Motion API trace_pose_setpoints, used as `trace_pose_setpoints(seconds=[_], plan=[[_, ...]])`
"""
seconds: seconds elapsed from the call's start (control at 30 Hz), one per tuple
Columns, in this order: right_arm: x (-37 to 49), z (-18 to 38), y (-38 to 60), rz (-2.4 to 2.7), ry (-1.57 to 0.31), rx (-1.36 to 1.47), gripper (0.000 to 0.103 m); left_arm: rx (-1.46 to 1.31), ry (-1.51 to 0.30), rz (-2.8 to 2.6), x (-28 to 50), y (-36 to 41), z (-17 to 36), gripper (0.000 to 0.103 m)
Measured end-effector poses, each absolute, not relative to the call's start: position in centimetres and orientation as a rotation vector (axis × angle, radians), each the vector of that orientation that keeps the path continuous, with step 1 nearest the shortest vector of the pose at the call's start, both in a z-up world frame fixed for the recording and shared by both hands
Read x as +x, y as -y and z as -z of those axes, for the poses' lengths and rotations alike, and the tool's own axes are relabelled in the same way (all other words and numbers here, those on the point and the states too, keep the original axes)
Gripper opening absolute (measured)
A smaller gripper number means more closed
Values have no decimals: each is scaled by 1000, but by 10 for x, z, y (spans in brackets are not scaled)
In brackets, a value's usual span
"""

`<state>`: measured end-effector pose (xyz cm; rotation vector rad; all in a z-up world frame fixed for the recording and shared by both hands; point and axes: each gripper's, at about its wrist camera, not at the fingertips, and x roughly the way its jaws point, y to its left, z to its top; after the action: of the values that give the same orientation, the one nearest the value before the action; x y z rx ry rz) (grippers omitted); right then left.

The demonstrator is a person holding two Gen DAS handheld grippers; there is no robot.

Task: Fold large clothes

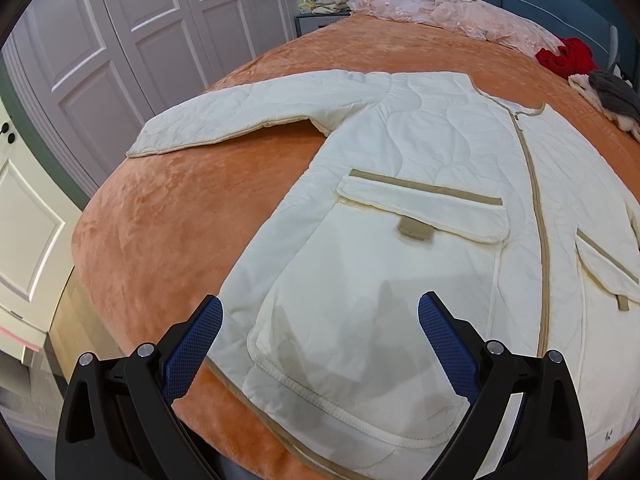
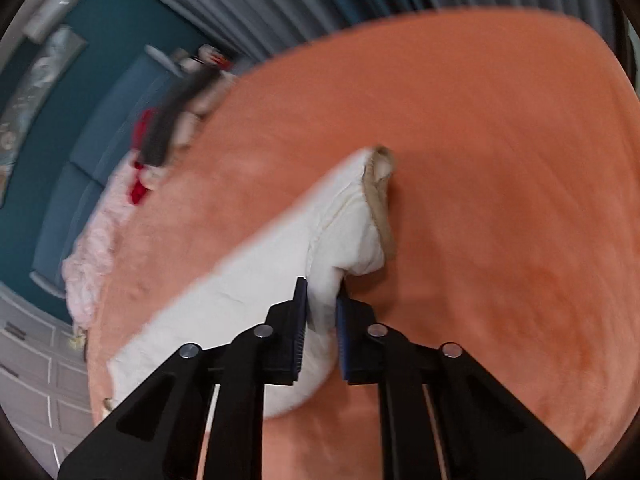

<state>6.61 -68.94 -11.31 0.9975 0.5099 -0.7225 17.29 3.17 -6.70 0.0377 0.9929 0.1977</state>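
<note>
A cream quilted jacket with tan trim lies front up on the orange bedspread, one sleeve stretched out to the left. My left gripper hangs open just above the jacket's lower left pocket, nothing between its blue pads. In the right wrist view the jacket's other sleeve runs toward its tan cuff. My right gripper is shut on that sleeve, a fold of cream fabric pinched between its pads.
A pink lace cloth lies at the head of the bed. Red and grey garments sit at the far right. White wardrobe doors stand left of the bed. Bare bedspread spreads beyond the cuff.
</note>
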Motion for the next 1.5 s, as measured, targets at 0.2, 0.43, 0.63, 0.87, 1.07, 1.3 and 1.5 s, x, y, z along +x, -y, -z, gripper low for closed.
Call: trace_pose_setpoints(seconds=[0.2,0.43,0.63,0.87,1.07,1.3,1.5], plan=[[145,-16,600,416,-384,758,10,35,-988,-194,173,-35,67,96],[243,-102,433,41,-384,506,9,-44,-988,-212,170,-61,66,96],[304,-99,294,-188,-482,366,10,-82,-979,-218,168,-87,66,96],[328,-37,179,-356,-648,276,10,-119,-970,-217,172,-111,68,96],[339,28,123,-379,-798,209,13,-162,-962,-188,182,-120,67,96],[315,70,110,-406,-857,185,58,-240,-934,-121,203,-115,57,96],[274,65,174,-350,-817,346,59,-371,-962,6,237,-93,61,96]])
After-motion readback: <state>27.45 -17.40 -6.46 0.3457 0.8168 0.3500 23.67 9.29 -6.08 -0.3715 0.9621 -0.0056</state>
